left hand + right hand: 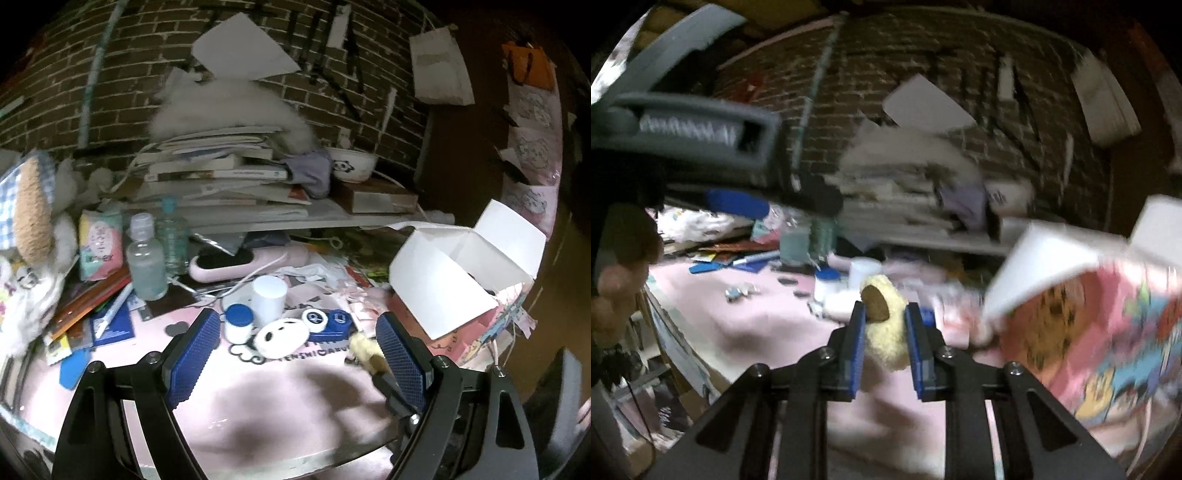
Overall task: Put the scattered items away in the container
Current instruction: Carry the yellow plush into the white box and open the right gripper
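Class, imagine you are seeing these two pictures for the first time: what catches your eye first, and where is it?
The right gripper is shut on a fluffy yellow plush toy above the pink mat. To its right stands the open white box. The left gripper hangs open before a small panda-face item.

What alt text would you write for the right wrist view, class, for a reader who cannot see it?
The right gripper is shut on a fluffy yellow plush toy above a pink tabletop. An open white box with cartoon-printed sides stands to its right, and cluttered bottles and books blur against a brick wall behind.
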`<state>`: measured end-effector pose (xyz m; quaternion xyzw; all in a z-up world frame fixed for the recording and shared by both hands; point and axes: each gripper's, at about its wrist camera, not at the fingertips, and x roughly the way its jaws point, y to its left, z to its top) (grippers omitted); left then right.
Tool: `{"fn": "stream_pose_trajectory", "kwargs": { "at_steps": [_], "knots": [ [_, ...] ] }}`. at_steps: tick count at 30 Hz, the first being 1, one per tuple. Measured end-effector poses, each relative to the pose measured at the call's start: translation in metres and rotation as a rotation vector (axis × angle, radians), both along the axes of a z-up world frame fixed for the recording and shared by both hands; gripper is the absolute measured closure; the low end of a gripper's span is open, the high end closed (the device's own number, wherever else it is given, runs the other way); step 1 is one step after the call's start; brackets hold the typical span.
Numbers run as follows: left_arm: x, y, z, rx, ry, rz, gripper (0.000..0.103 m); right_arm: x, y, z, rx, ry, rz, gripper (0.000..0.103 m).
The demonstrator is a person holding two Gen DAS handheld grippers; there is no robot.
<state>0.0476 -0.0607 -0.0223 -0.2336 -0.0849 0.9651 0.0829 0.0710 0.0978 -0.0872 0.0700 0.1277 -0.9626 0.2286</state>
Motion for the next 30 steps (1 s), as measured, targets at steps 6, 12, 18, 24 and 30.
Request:
{"fn": "stream_pose_trajectory", "kwargs": {
  "at_steps": [6,12,18,24,30],
  "knots": [
    [0.001,-0.013,-0.001,0.009,-0.006,0.040,0.019,0.001,-0.004,0.030,0.031,0.121,0.020,0.085],
    [-0.001,-0.012,-0.003,0.010,-0.013,0.025,0.019,-0.004,0.016,0.064,0.062,0.216,-0.051,0.085],
    [-0.008,0.000,-0.005,-0.002,-0.028,-0.004,0.019,-0.040,0.064,0.104,0.079,0.072,-0.133,0.085],
    [-0.011,0.007,-0.006,-0.011,-0.037,-0.021,0.019,-0.086,0.106,0.122,0.143,-0.124,-0.208,0.085],
    [-0.016,0.013,-0.010,-0.034,-0.068,-0.022,0.019,-0.130,0.128,0.108,0.281,-0.322,-0.255,0.085]
  ]
}}
